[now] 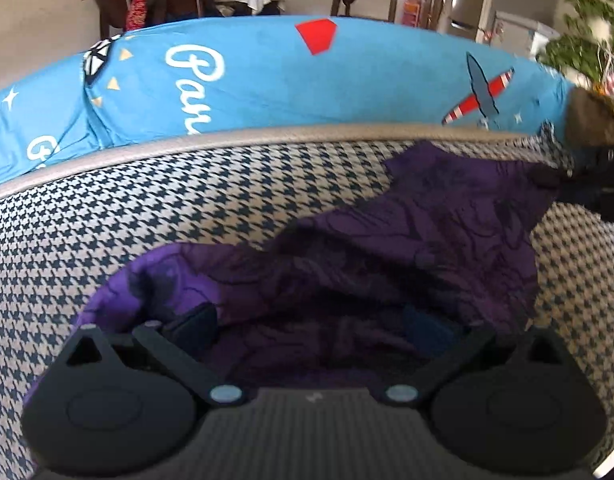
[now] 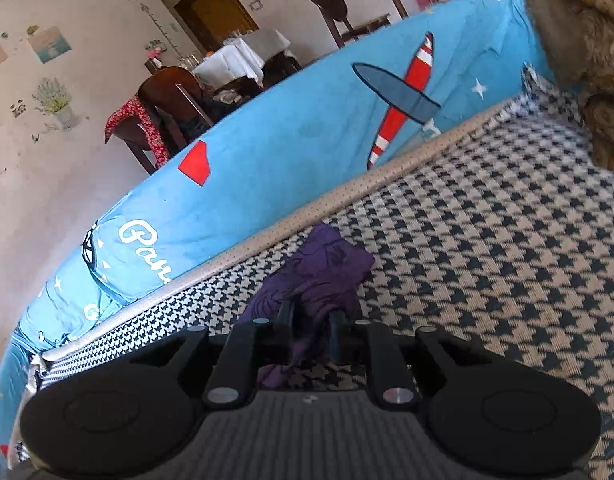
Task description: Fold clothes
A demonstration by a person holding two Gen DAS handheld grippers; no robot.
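Purple garment (image 1: 407, 240) buries left gripper (image 1: 311, 332) fingers, spread wide; right gripper (image 2: 311, 320) fingers pinch its edge.

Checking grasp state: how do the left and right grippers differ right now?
The left gripper has its jaws spread wide over the purple garment; the right gripper has its jaws close together, pinching a fold of the same cloth. The left sits over a broad bunched part; the right holds a narrow end. Both are low over the houndstooth cushion.
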